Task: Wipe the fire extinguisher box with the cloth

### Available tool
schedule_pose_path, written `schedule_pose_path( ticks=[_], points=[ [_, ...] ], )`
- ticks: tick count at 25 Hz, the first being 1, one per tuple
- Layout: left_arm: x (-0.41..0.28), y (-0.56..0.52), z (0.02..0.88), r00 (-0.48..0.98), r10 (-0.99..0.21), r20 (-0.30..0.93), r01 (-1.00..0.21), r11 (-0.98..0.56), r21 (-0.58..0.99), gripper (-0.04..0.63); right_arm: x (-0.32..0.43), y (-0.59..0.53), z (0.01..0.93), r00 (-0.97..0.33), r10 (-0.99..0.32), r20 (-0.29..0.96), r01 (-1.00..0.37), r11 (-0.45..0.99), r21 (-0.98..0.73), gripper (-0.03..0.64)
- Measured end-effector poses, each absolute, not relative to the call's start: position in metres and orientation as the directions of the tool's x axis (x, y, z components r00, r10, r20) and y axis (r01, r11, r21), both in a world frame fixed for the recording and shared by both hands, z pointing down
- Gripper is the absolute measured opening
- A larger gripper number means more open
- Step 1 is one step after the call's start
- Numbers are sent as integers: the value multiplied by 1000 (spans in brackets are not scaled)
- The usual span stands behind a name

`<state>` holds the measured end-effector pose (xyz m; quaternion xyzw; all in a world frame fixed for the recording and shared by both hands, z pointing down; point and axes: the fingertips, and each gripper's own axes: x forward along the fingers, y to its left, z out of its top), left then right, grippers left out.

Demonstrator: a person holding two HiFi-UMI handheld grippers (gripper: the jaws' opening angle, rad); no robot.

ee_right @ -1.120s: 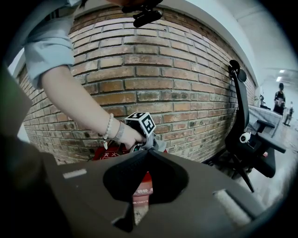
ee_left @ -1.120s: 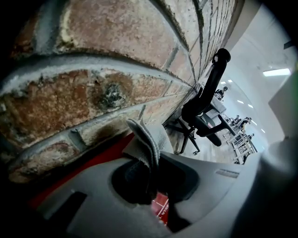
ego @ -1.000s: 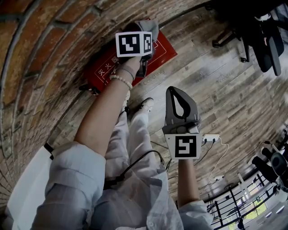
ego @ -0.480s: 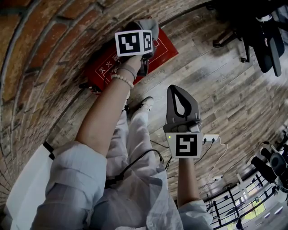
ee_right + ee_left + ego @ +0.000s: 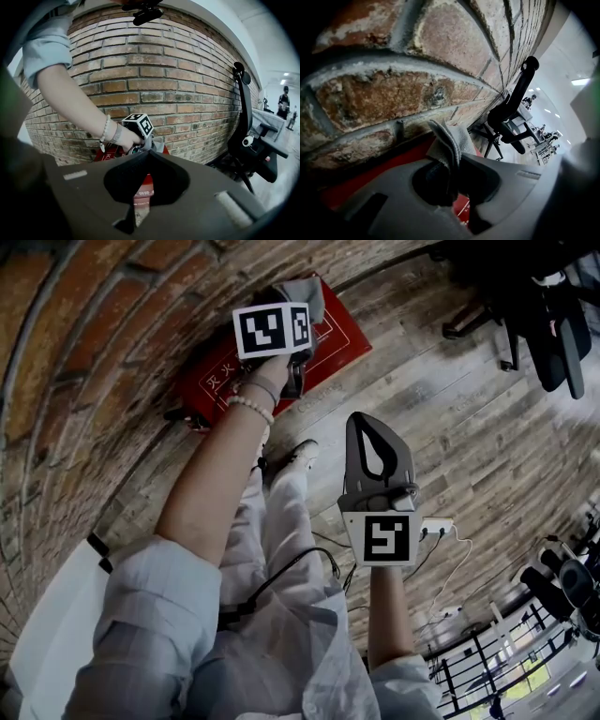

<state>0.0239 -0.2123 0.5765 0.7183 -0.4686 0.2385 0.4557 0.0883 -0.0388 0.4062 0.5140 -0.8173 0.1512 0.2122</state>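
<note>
The fire extinguisher box [image 5: 337,338] stands on the floor [image 5: 469,418] against the foot of the brick wall [image 5: 84,362]. The left gripper [image 5: 298,307] pinches the cloth [image 5: 307,294] over the box. The right gripper [image 5: 364,424], closed on nothing, hangs nearer the person, right of the box, with an office chair [image 5: 553,315] beyond.

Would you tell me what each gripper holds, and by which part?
Left gripper: the grey cloth, pinched at a bunched fold, its end poking out beyond. Right gripper: shut, holding nothing.

Right gripper [image 5: 149,153], jaws together, empty — brick wall [image 5: 178,84] ahead.
Past its tips, the left gripper [image 5: 142,143] sits over the red fire extinguisher box [image 5: 105,154].
</note>
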Motion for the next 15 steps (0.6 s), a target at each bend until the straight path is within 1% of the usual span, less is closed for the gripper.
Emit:
schedule_pose_path(
  ticks=[15],
  points=[
    [1, -197, 575, 424, -485, 765, -894, -89, 439, 9, 74, -32, 401, -393, -765, 510, -893, 450, -13, 8]
  ],
)
